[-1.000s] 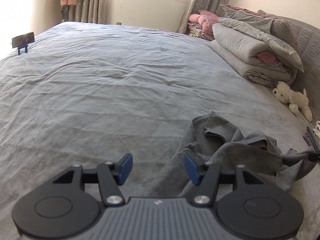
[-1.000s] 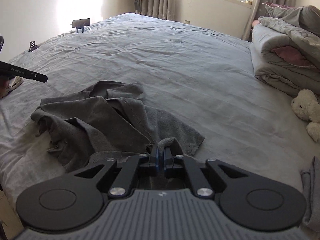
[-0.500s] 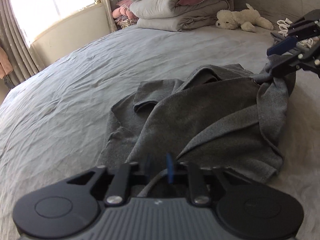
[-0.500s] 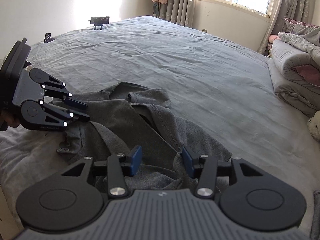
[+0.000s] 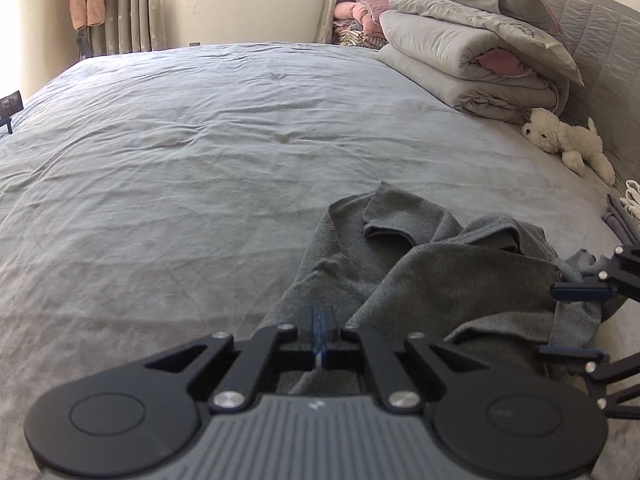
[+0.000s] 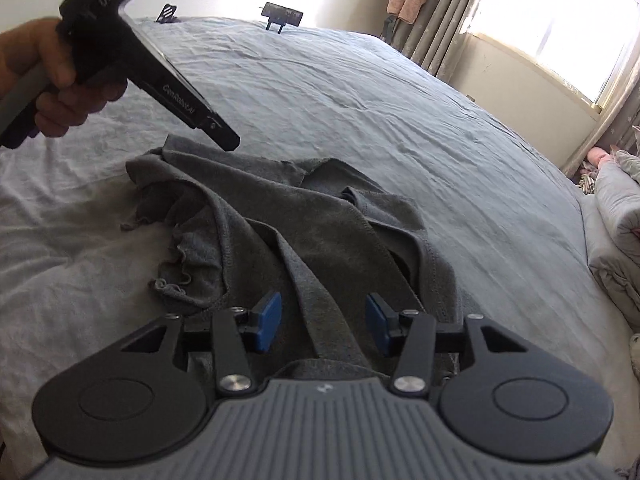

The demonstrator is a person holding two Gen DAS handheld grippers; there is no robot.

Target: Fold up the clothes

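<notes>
A crumpled dark grey garment (image 5: 440, 268) lies on the grey bed (image 5: 180, 160) near its front edge. My left gripper (image 5: 322, 330) is shut on an edge of this cloth, which runs down between its blue pads. Seen from the right wrist, a hand (image 6: 60, 72) holds the left gripper (image 6: 226, 142), whose tip is at the garment's far left corner. My right gripper (image 6: 324, 326) is open low over the garment (image 6: 320, 220). A raised fold runs between its blue pads (image 6: 268, 322) without being pressed. In the left wrist view the right gripper (image 5: 560, 320) shows at the garment's right end.
Folded duvets (image 5: 460, 64) are stacked by the headboard with a white plush toy (image 5: 568, 144) beside them. A small stack of folded cloth (image 5: 620, 216) lies at the right edge. A small black stand (image 6: 282, 14) sits at the bed's far side. Curtains and a window lie beyond.
My left gripper went from open beside the garment to shut on its edge. My right gripper let go of the fold it pinched, opened, rolled and sank lower over the cloth.
</notes>
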